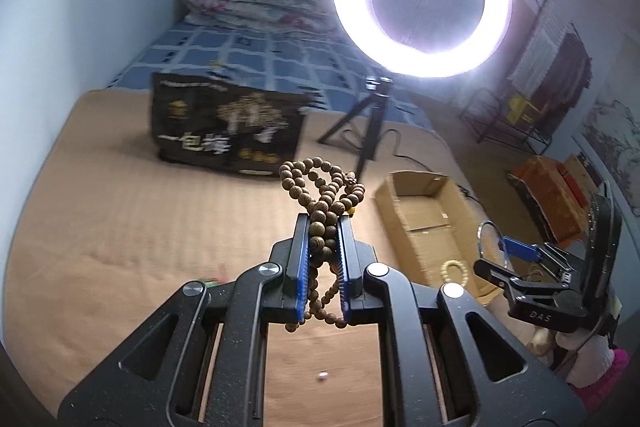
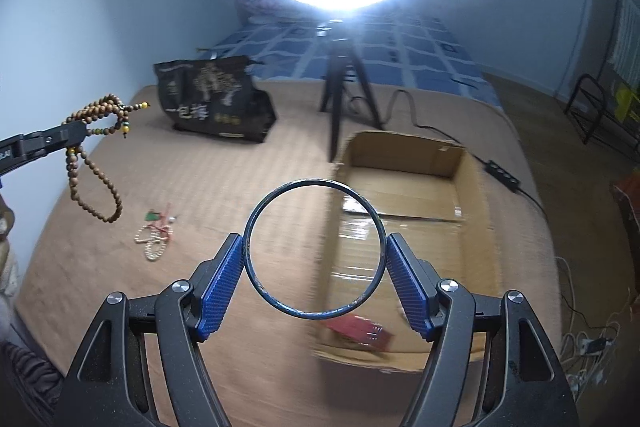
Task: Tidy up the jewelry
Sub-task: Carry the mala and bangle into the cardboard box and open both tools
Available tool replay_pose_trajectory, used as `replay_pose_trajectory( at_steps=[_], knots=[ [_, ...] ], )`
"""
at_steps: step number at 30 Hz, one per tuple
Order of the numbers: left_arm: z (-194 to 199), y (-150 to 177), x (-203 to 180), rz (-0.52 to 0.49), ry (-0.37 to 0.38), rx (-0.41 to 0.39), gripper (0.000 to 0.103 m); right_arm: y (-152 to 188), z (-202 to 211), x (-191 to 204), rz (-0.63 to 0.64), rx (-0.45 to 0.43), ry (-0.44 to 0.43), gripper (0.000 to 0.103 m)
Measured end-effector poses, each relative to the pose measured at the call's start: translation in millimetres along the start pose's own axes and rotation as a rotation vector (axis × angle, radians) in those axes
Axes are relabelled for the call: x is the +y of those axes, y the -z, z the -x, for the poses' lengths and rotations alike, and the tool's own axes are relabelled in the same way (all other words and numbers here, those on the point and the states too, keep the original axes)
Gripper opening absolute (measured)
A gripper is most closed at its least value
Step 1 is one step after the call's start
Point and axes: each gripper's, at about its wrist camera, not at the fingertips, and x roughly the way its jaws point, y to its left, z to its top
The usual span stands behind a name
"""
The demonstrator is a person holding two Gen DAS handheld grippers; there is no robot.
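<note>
L gripper (image 1: 324,247) clamped wooden beads (image 1: 320,187), R gripper (image 2: 315,263) pinched bangle (image 2: 315,250) (both lifted clear, likely for box (image 2: 404,155)).

I see brown wood-grain beads (image 1: 320,195) with some yellow and green ones, between blue ribbed pads (image 1: 304,259) on black fingers. Bangle (image 2: 314,249) is dark blue, scuffed pale at the bottom. Tan ribbed blanket (image 2: 224,187); cream beads (image 2: 154,241) with a red cord and green bit near its left edge. Brown box (image 2: 404,151), red item inside. Black bag (image 2: 214,99), pale print. Blue-and-white checked sheet (image 2: 400,55).
</note>
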Motion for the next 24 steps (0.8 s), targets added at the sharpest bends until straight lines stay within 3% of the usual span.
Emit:
replay_pose_trajectory(
  at_steps=[11,24],
  knots=[
    [-30.4,-0.1,-73.1,-0.038,0.083,0.019,0.010,-3.4,0.7,-62.7,-0.055,-0.002,0.034,0.071],
    [-76.3,-1.3,-131.5,-0.044,0.152,0.041,0.010,-8.1,-19.6,-112.8,-0.107,-0.006,0.027,0.071]
  ],
)
